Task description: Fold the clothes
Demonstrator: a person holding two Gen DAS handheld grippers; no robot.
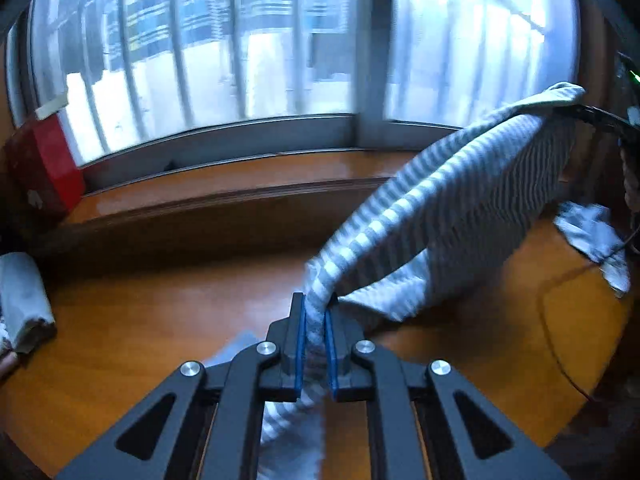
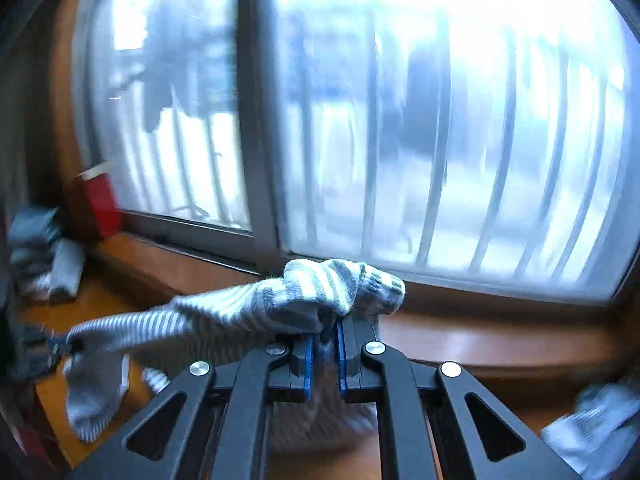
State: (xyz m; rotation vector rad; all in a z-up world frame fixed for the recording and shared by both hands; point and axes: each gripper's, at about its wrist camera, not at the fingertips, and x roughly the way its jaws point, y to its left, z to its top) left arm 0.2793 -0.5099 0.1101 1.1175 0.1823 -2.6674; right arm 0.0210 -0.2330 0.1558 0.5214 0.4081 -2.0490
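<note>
Window (image 1: 240, 40) fills the back wall, barred and bright, with a wooden sill (image 1: 240, 176) under it. Bench (image 1: 160, 340) next: orange-brown wood, glossy. Above it hangs the task item, a grey-and-white striped garment (image 1: 460, 200), stretched in the air between both tools, lower part sagging toward the bench and blurred.

Left gripper (image 1: 315, 340): blue-padded fingers closed on a bunched edge of the garment, cloth running through and hanging below. Right gripper (image 2: 325, 344): fingers closed on the other end, a thick wad piled over the tips. In the right wrist view the cloth runs off left to the other tool, and a loose part, maybe a sleeve (image 2: 96, 392), dangles.

Judgement on the step: garment is held up at two points, which fits either spreading it to lay flat or carrying an edge over for a fold; can't tell which. Either way, to do it well: keep both grips tight, keep the span taut enough that the edge runs straight, keep both ends level, lower so the hanging part touches the bench first and lies flat, not bunched. The right grip is on a wad, not a clean edge, so a crease may come out crooked; watch the dangling part, it may tuck under.

Smaller things: red box (image 1: 44, 168) at the left of the sill, rolled grey cloth (image 1: 24, 300) at the left edge, crumpled pale cloth (image 1: 592, 236) on the right.
</note>
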